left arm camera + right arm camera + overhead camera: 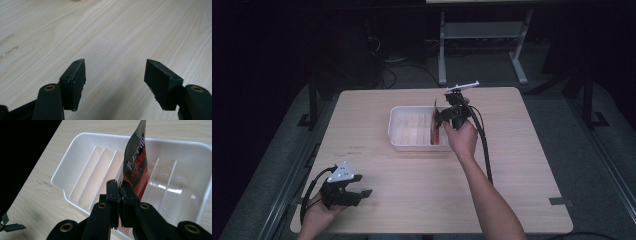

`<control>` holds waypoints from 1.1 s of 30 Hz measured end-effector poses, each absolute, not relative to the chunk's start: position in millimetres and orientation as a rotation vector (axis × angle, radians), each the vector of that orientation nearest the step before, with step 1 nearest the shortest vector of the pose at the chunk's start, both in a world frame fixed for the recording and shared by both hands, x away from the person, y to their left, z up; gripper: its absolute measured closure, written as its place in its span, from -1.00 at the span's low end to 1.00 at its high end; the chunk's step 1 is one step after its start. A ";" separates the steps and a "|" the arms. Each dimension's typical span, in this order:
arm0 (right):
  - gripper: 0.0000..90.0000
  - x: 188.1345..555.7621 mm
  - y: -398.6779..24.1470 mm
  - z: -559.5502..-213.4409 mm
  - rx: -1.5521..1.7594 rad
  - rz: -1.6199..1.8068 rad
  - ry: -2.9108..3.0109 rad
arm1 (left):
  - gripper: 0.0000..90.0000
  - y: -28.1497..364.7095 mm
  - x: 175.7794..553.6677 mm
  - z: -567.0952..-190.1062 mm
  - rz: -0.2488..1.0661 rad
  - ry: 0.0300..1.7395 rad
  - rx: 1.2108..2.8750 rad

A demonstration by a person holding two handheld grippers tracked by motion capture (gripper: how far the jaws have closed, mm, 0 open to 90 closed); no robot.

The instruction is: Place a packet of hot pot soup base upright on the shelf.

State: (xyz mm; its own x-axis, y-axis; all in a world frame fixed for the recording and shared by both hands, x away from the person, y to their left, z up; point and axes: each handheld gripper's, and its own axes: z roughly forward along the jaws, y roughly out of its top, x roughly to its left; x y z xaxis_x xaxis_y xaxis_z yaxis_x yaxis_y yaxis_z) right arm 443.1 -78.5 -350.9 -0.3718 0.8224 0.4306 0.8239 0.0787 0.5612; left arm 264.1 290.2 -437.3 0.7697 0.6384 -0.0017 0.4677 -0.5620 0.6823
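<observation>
The hand-held gripper (115, 82) rises from the bottom of the frame with its two black jaws spread wide apart, one at lower left and one at lower right, each carried on a dark arm with a brass-coloured rivet near the bottom corners. Between and beyond the jaws lies the bare pale wood-grain bench (120, 32), its grain running diagonally from lower left toward upper right, with nothing held between the pads. A few faint grey marks (8, 45) sit on the bench at the left edge of the frame.
</observation>
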 end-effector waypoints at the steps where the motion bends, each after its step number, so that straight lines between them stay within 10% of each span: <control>1: 0.91 443.1 -79.1 -350.8 -1.760 -1.203 -2.304 | -0.29 290.1 264.2 -437.4 0.321 0.825 2.269; 33: 0.43 431.3 -110.4 -339.1 -1.644 -1.316 -2.291 | -0.43 289.0 266.7 -436.0 0.329 0.859 2.238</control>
